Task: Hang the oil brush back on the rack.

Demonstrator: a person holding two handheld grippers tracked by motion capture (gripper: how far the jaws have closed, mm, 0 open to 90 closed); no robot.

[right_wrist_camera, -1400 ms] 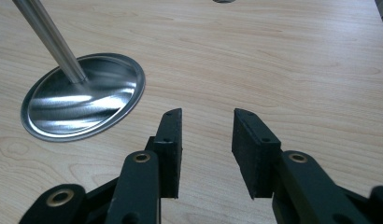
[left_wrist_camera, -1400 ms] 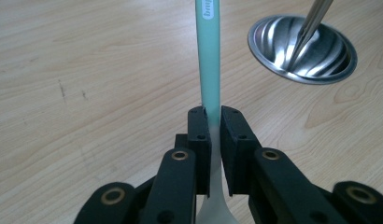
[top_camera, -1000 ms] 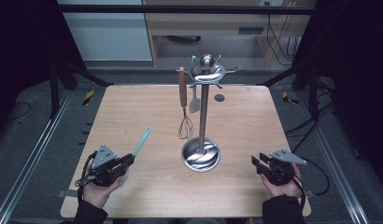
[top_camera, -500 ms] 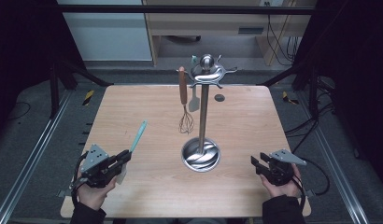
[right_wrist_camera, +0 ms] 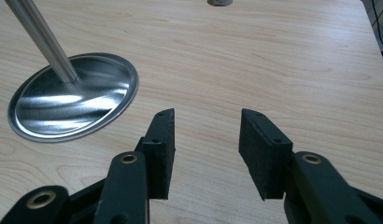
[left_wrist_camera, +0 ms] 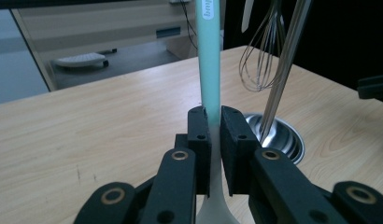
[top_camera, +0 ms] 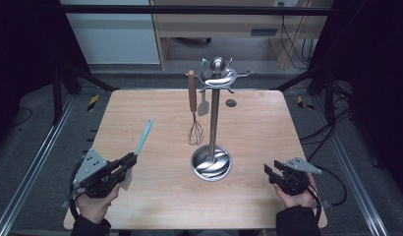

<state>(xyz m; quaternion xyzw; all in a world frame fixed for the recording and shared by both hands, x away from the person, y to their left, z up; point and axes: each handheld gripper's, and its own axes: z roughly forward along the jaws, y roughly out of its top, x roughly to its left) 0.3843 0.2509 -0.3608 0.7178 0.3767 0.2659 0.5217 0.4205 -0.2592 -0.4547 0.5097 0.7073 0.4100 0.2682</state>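
The left gripper (top_camera: 125,164) has its jaws pinched on the neck of a pale teal-handled silicone spatula (top_camera: 143,138), just where the handle meets the whitish blade. In the high view the utensil sits at the near left of the light wooden table (top_camera: 155,105), handle slanting up and away toward the far right, blade tucked under the jaws. The step in hand looks like carrying the spatula to the polished steel utensil stand with a round dished base (top_camera: 211,163) at the table's middle, where a wire whisk with a brown wooden handle (top_camera: 192,105) and a small pale turner (top_camera: 203,104) already hang from the hooked crown.

The next move, as I judge it, calls for raising the handle's end to one of the free hooks at the top and slipping its hanging hole over it without bumping the whisk.

The right gripper (top_camera: 269,173) rests at the near right, jaws spread with nothing between them; they have just been opening.

The left gripper view shows what the high view cannot: the pads (left_wrist_camera: 200,135) bearing on both sides of the spatula's neck (left_wrist_camera: 210,70), and a printed label near the handle's top. The right gripper view gives the bare gap between its pads (right_wrist_camera: 164,135) and the stand's base (right_wrist_camera: 73,95) off to one side. The hooks themselves appear in the high view.
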